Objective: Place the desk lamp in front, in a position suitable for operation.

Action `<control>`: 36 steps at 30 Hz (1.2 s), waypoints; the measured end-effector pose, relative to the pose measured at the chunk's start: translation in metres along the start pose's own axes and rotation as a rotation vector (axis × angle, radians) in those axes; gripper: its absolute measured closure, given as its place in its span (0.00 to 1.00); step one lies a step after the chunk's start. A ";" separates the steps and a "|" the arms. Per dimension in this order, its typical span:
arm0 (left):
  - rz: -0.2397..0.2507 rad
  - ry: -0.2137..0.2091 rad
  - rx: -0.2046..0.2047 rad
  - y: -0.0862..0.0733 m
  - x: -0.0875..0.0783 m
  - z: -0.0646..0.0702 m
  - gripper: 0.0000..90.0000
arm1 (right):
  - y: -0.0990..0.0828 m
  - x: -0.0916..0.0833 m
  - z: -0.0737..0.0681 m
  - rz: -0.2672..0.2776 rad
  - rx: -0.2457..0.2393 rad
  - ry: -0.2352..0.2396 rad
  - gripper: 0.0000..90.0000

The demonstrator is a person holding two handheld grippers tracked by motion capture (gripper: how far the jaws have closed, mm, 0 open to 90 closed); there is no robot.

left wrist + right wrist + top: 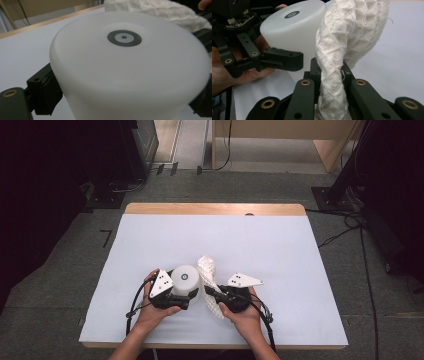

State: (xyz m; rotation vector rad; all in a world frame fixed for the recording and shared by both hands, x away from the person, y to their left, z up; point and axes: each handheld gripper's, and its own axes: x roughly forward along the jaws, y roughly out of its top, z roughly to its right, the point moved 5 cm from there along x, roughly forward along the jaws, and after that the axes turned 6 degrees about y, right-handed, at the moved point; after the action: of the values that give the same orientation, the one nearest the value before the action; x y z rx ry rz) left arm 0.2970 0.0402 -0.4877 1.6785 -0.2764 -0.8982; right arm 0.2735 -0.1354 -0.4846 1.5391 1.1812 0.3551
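A white plastic cylinder (186, 279) with a small dark ring on its top stands on the white sheet. My left gripper (187, 295) is shut on it, one black jaw on each side of its wall (130, 70). A white waffle-weave cloth (207, 270) rises beside the cylinder on its right and touches it. My right gripper (210, 292) is shut on a bunched strand of that cloth (337, 62), which runs up between the jaws. In the right gripper view the cylinder (292, 30) and the left gripper (282, 60) show at the left.
A white sheet (250, 245) covers the wooden table, whose far edge (215, 209) shows bare wood. Both hands rest near the front edge. Dark equipment and cables stand on the floor to the left and right of the table.
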 end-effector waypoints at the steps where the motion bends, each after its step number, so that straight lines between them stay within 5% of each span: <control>1: -0.001 0.019 -0.005 0.000 0.000 0.001 0.04 | 0.000 0.000 0.001 0.002 -0.001 -0.001 0.89; 5: 0.021 0.107 -0.030 0.000 -0.006 0.010 0.04 | 0.002 -0.002 0.004 0.012 0.010 -0.012 0.89; 7: 0.001 0.187 -0.003 -0.002 -0.003 0.016 0.04 | 0.003 -0.003 0.005 0.017 0.017 -0.019 0.89; 12: 0.007 0.229 -0.021 0.000 0.000 0.017 0.07 | 0.001 -0.001 0.004 0.010 0.009 -0.018 0.89; 18: 0.024 0.097 -0.066 0.001 -0.005 0.002 0.09 | -0.001 0.002 0.003 0.001 0.008 -0.014 0.89; 21: 0.071 -0.033 -0.113 0.007 -0.014 -0.013 0.10 | 0.001 0.000 0.002 0.006 0.005 -0.009 0.89; 23: 0.096 -0.118 -0.104 0.011 -0.022 -0.018 0.10 | 0.002 -0.001 0.002 0.010 0.003 -0.011 0.89; 25: 0.120 -0.157 -0.077 0.015 -0.028 -0.019 0.10 | 0.003 -0.002 0.002 0.011 0.004 -0.012 0.89; 31: 0.134 -0.220 -0.058 0.018 -0.030 -0.011 0.10 | 0.001 0.002 -0.001 -0.005 -0.003 0.004 0.89; 36: 0.101 -0.211 -0.013 0.015 -0.025 -0.003 0.10 | 0.002 0.004 -0.009 -0.005 -0.032 0.027 0.89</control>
State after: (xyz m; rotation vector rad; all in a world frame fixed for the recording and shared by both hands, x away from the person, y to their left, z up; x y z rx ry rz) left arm 0.2862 0.0525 -0.4635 1.5448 -0.4930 -1.0000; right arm 0.2696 -0.1266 -0.4809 1.5082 1.1949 0.3911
